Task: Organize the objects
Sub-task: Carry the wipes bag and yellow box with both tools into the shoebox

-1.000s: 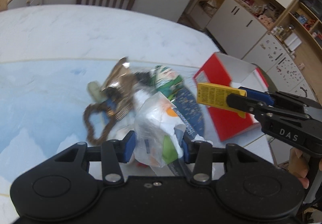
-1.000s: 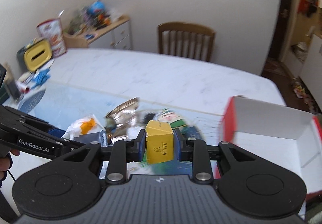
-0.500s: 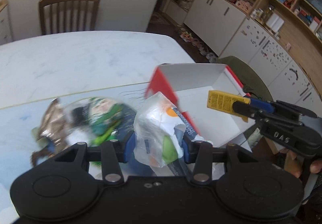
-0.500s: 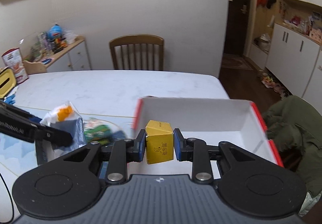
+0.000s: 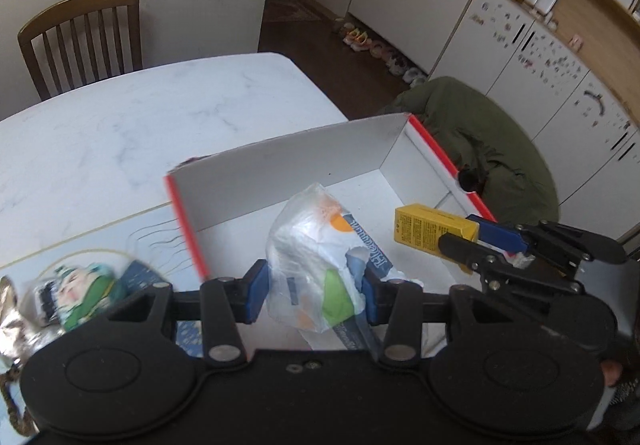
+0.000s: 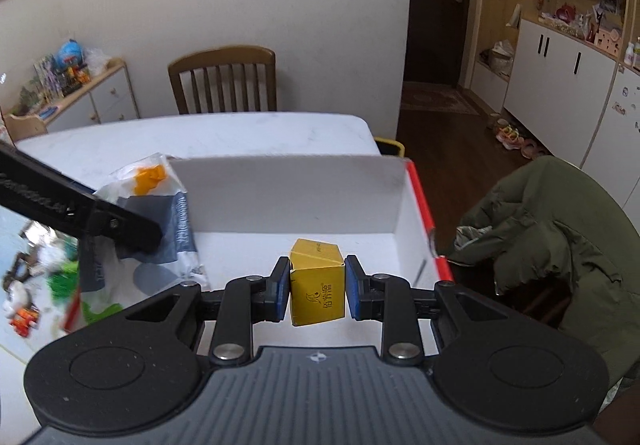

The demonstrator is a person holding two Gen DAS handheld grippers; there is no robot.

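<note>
My left gripper [image 5: 312,287] is shut on a crumpled white plastic packet [image 5: 316,257] with orange, green and blue print, held over the near left part of an open white box with a red rim [image 5: 280,169]. My right gripper [image 6: 317,289] is shut on a small yellow carton [image 6: 318,287] and hangs over the box's white floor [image 6: 320,249]. From the left wrist view the yellow carton [image 5: 432,235] shows at the right above the box, with the right gripper [image 5: 476,241] behind it. In the right wrist view the packet [image 6: 160,205] and the left gripper's fingers [image 6: 120,221] sit at the left.
Loose items lie on the blue mat left of the box: a green and white packet [image 5: 84,285] and a foil wrapper [image 5: 12,321]. A green coat [image 6: 560,229] hangs on a seat right of the box. A wooden chair [image 6: 224,85] stands behind the marble table [image 5: 120,125].
Both grippers swung right from the pile of items to over the open box, each still holding its load. The box now fills the middle of both views.
</note>
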